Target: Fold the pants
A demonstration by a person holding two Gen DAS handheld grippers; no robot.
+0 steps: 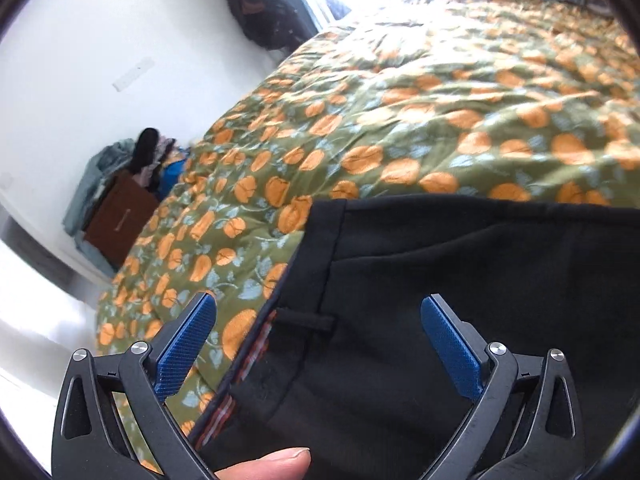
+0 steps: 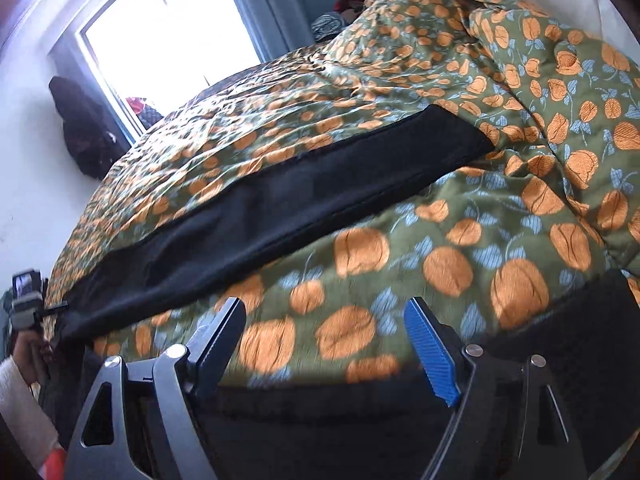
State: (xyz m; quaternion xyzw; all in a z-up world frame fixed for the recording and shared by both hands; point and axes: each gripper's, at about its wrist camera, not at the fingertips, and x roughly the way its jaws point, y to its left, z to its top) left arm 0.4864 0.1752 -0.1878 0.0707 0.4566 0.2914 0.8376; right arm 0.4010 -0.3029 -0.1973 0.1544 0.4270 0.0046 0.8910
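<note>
Left tongs (image 1: 318,344) spread wide above waistband of one pair of black pants (image 1: 460,280), gripping nothing. Right tongs (image 2: 326,344) also spread, empty, over quilt (image 2: 400,240). Pants lie flat along near edge of bed, one belt loop (image 1: 306,322) visible.

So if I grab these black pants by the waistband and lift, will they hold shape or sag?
Likely sag: the black pants lie limp, following the quilt and its bumps. The waistband, with its belt loop and lining, looks thicker, so probably firmer to pinch. The smooth weave might slide on the open left tongs, so grip deep.
</note>
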